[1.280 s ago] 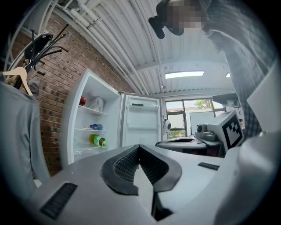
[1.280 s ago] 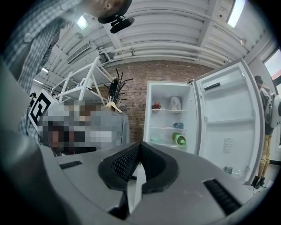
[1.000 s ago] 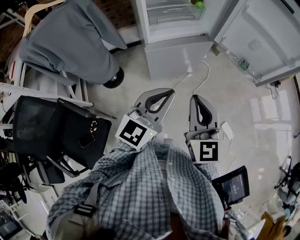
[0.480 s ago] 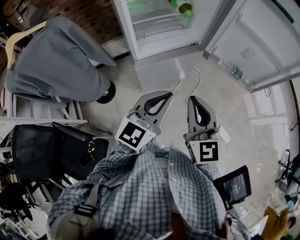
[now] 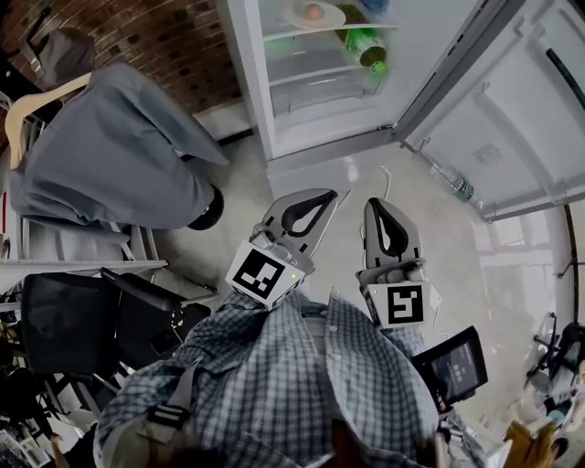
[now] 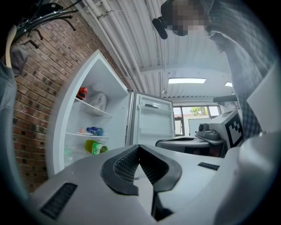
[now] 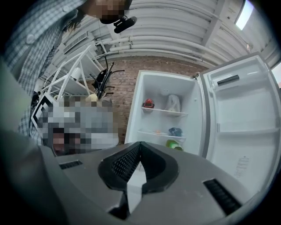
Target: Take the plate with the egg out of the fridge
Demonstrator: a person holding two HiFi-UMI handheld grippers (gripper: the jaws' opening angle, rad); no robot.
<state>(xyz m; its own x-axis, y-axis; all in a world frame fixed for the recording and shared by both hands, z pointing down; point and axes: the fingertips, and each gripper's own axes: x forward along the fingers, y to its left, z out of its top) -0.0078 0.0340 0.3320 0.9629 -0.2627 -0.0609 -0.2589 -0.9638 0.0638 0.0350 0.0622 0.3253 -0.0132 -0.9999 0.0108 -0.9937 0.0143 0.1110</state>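
Left gripper [image 5: 329, 196] and right gripper [image 5: 378, 205] clenched, empty. Open floor [image 5: 457, 228] before fridge [image 5: 245, 82], upper centre. Plate [image 5: 294, 16] with egg [image 5: 313, 11] clear only in head view.

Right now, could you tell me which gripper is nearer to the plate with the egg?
Left, slightly. In the head view the left gripper lies almost directly below the plate; the right gripper is offset rightward. Both are outside the fridge.

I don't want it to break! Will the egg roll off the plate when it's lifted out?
It may: the egg looks round and sits loose on a shallow plate, so tilting could set it rolling. The plate looks stiff, so it should probably lift level.
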